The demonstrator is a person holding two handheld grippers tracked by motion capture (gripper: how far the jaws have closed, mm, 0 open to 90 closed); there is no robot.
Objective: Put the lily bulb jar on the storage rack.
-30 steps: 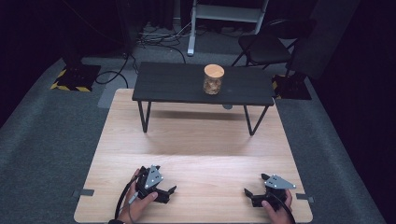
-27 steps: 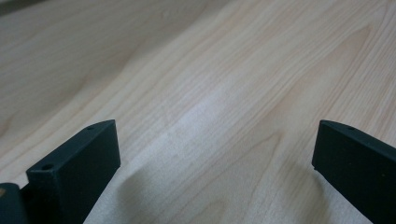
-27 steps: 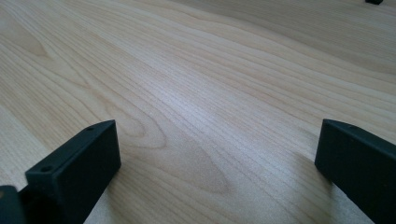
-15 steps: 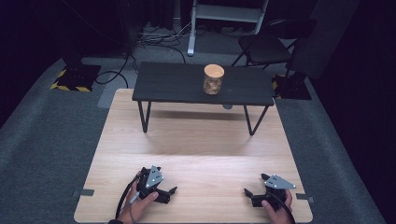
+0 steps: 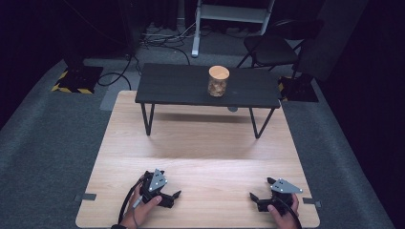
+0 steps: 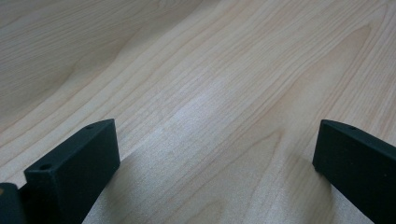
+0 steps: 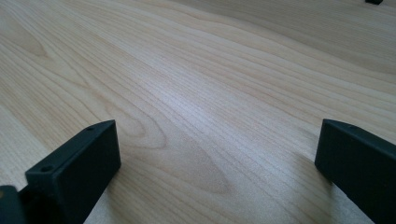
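Tools resting wide apart on the wooden bench, both released.

Left tool (image 5: 173,196) is turning slightly inward compared with a moment ago, its hand (image 5: 143,207) shifting on the grip, while the right tool (image 5: 254,197) is sitting unchanged; both are gaping over bare wood, grasping nothing. Glass jar (image 5: 218,81) with a cork lid is standing on the small black table (image 5: 167,88) at the far end, well apart from both. That small turn is probably signalling a reach starting; the jar is not yet approached.
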